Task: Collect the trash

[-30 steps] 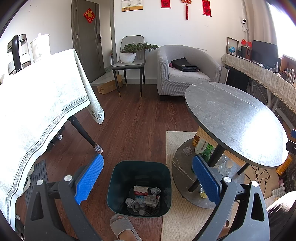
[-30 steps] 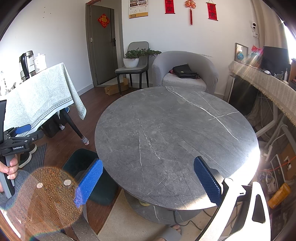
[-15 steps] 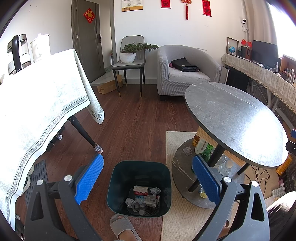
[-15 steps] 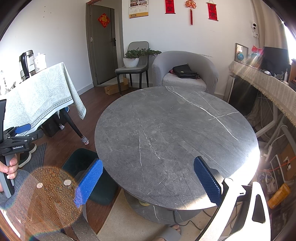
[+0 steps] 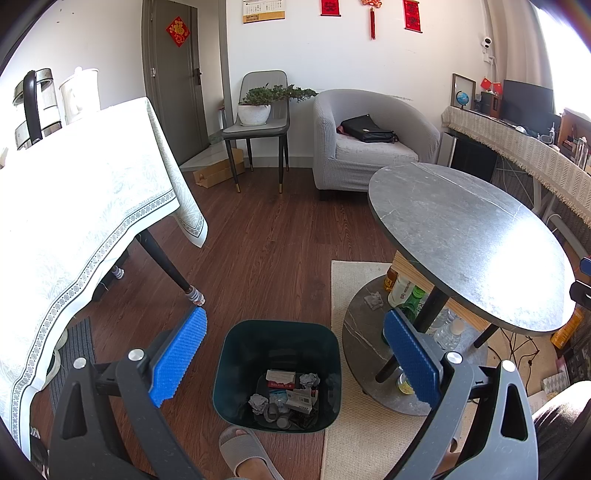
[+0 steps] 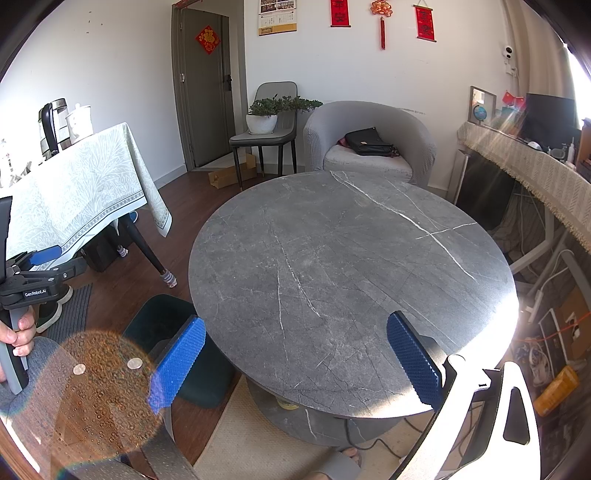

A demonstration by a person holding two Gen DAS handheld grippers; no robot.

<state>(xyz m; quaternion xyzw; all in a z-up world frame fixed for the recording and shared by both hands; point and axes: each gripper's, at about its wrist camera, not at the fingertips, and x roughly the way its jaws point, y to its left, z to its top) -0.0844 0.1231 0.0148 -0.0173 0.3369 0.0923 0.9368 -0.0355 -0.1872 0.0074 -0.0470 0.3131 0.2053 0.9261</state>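
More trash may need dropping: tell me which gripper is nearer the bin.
Left. The left gripper hangs open right above the bin; the right gripper is over the round table, beside it.

White walls (image 5: 332, 55) carry red hangings (image 5: 372, 16) beside a grey door (image 5: 173, 81). Dark wood floor (image 5: 266, 236), beige rug (image 5: 347, 443). A grey armchair (image 5: 369, 136) and chair (image 5: 262, 122) stand behind the round marble worktop (image 6: 343, 280); glare, probably a window, whitens the right edge.

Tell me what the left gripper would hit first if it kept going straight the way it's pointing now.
Probably the dark green trash bin: it sits between the open fingers of the left gripper, its mouth facing up with crumpled paper and wrappers inside. Depth is hard to judge; nothing shows in between.
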